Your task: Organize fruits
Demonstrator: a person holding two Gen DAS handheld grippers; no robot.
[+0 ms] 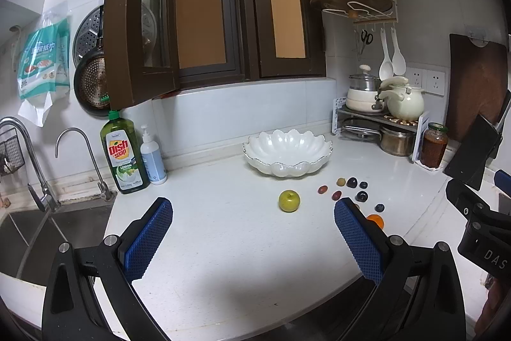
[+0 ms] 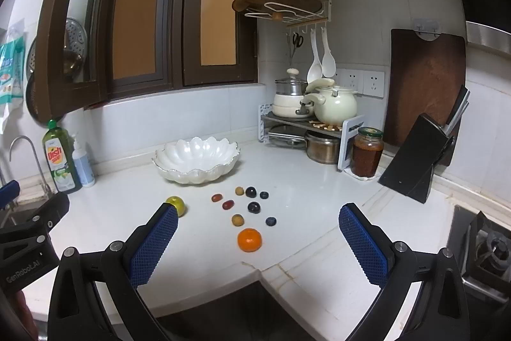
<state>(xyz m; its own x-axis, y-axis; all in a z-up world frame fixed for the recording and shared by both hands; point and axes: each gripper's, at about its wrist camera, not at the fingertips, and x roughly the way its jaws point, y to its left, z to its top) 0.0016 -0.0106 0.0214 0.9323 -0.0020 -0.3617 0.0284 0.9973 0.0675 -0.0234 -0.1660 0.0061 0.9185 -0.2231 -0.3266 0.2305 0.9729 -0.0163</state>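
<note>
Both tongs released, nothing btwn the pads: left gripper (image 1: 254, 240) hangs over bare countertop (image 1: 223, 261) w/ jaws spread wide, right gripper (image 2: 258, 240) likewise wide apart above the counter's front edge. White scalloped bowl (image 2: 196, 160) sits toward the back by the wall, nothing visible in it. Fruit all loose on the counter in front of the bowl: green apple (image 1: 289, 200) alone to the left, partly hidden behind the right gripper's left finger in the right wrist view; orange mandarin (image 2: 249, 240) nearest the front, sitting btwn the right gripper's fingers in that view but not touched. Btwn mandarin and bowl, a scatter of small fruit: two red grapes (image 2: 222, 201), two dark plums (image 2: 252, 199), two blueberries (image 2: 270, 221), two small tan fruits (image 2: 238, 220), none touching each other. Dish soap bottle (image 1: 124, 149) and pump bottle (image 1: 153, 157) stand at left near the sink (image 1: 38, 232); sauce jar (image 2: 367, 151) and knife block (image 2: 415, 158) at right.
</note>
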